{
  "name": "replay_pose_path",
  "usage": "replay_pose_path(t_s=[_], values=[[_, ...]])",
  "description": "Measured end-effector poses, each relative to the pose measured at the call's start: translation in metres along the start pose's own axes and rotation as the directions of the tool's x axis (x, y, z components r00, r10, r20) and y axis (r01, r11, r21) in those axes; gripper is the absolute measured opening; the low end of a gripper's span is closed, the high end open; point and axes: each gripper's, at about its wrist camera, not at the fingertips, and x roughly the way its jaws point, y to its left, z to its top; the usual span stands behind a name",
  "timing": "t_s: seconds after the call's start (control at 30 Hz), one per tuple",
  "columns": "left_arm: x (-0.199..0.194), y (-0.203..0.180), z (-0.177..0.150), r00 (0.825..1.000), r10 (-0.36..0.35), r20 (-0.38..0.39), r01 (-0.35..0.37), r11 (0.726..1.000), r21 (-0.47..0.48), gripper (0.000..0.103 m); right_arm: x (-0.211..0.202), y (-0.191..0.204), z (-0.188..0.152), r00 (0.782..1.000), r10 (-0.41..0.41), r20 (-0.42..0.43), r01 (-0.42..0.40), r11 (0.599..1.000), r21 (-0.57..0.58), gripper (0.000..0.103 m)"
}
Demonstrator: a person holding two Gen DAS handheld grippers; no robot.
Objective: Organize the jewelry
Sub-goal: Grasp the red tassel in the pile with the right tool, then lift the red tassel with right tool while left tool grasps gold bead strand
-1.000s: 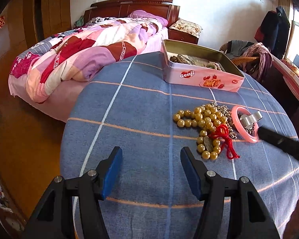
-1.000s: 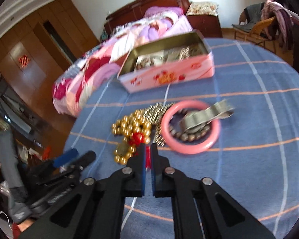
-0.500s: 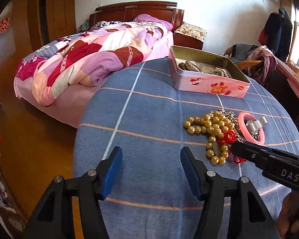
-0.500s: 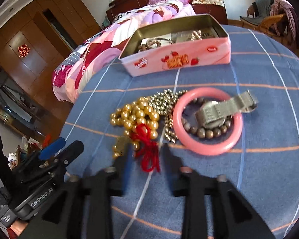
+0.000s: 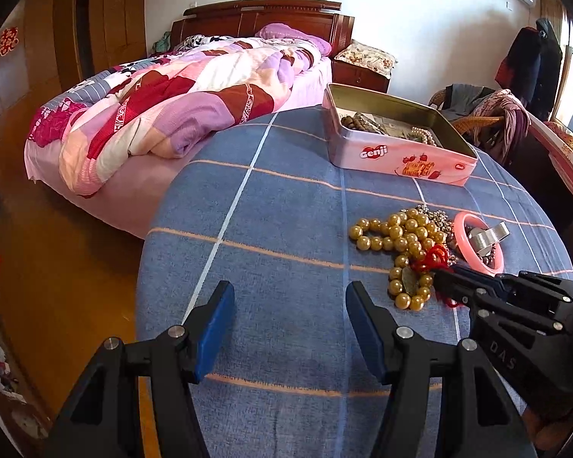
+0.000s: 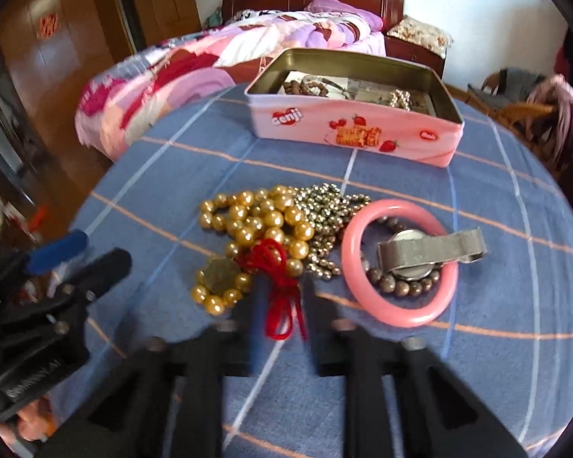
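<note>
A gold bead necklace [image 6: 259,221] with a red tassel [image 6: 282,305] lies on the blue checked tablecloth [image 5: 286,229], beside a silver bead chain [image 6: 324,206]. To its right lies a pink bangle [image 6: 401,318], with a silver mesh watch [image 6: 431,252] and dark beads [image 6: 397,286] inside it. My right gripper [image 6: 282,290] is low over the cloth, its blurred jaws closing on the tassel cords. In the left wrist view its tip [image 5: 439,280] sits pinched at the tassel [image 5: 433,259]. My left gripper [image 5: 290,324] hangs open over bare cloth, left of the necklace [image 5: 397,236].
An open pink tin [image 6: 347,129] holding several pieces of jewelry stands at the far side of the table. A bed with a patchwork quilt [image 5: 179,95] lies beyond the table's left edge. A chair draped with clothes [image 5: 489,110] stands at the back right.
My right gripper came forward and down to the red tassel, opened, and then closed around its cords. The left gripper stayed open in place.
</note>
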Motion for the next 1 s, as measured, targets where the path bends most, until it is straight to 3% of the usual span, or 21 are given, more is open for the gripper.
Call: replay_pose_path(t_s=[0.17, 0.33, 0.57, 0.73, 0.9, 0.93, 1.0], values=[[0.000, 0.000, 0.000, 1.000, -0.006, 0.000, 0.006, 1.000, 0.000, 0.061, -0.013, -0.018, -0.010, 0.998, 0.057, 0.029, -0.059, 0.994, 0.088, 0.010], [0.003, -0.005, 0.000, 1.000, -0.024, -0.008, 0.024, 1.000, 0.011, 0.061, -0.052, -0.045, -0.017, 0.989, 0.054, 0.137, -0.078, 0.981, 0.177, 0.010], [0.014, -0.028, 0.014, 0.985, -0.168, -0.046, 0.169, 0.985, 0.037, 0.061, -0.096, -0.082, -0.016, 0.966, 0.020, 0.257, -0.100, 0.947, 0.305, 0.010], [0.037, -0.063, 0.030, 0.967, -0.233, -0.102, 0.240, 0.968, 0.070, 0.061, -0.099, -0.090, -0.016, 0.964, 0.011, 0.267, -0.104, 0.935, 0.339, 0.010], [0.054, -0.083, 0.035, 0.978, -0.171, -0.123, 0.185, 0.976, 0.115, 0.061, -0.097, -0.097, -0.022, 0.964, 0.017, 0.265, -0.115, 0.927, 0.356, 0.010], [0.054, -0.083, 0.035, 0.976, -0.180, -0.123, 0.194, 0.975, 0.112, 0.057, -0.097, -0.098, -0.022, 0.964, 0.017, 0.266, -0.115, 0.926, 0.359, 0.010], [0.052, -0.080, 0.035, 0.968, -0.219, -0.121, 0.232, 0.967, 0.104, 0.027, -0.098, -0.102, -0.026, 0.963, 0.021, 0.268, -0.122, 0.922, 0.367, 0.010]])
